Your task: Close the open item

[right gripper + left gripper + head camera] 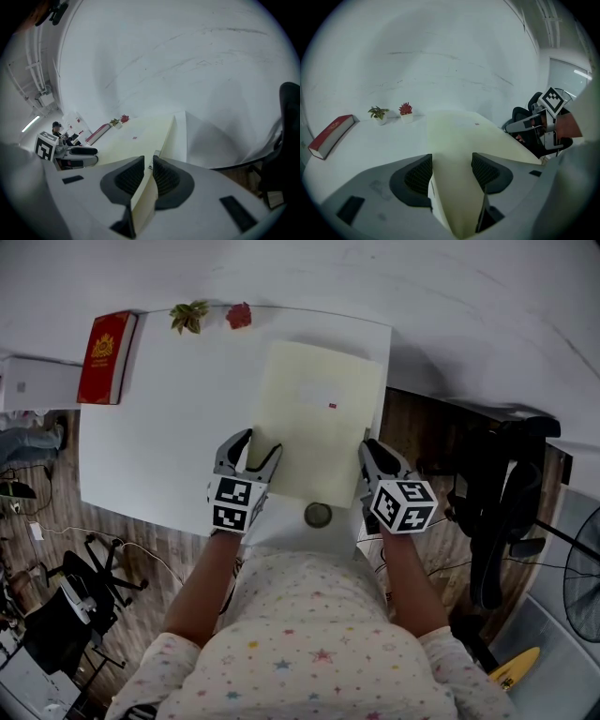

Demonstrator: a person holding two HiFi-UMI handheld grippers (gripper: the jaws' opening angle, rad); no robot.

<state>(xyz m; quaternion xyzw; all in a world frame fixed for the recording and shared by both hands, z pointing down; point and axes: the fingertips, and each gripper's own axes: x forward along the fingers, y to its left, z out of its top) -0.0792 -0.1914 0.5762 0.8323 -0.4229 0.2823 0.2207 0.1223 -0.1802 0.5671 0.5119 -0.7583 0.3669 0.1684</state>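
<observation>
1 folder (319, 423), 1 red book (106, 357), 2 plants: grn (189, 316), red (239, 315); 1 wht box (37, 382).

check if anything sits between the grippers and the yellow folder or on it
Nothing visible. The right gripper is shut on the yellow folder at its right edge; the left gripper has open jaws straddling its near left corner. The red book and two small plants sit apart at the table's far edge.

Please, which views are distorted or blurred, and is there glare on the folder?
Left gripper view and right gripper view: fisheye, black corners, near jaws soft. Head view: edges of the white table bow; the cream folder is evenly lit, no glare.
</observation>
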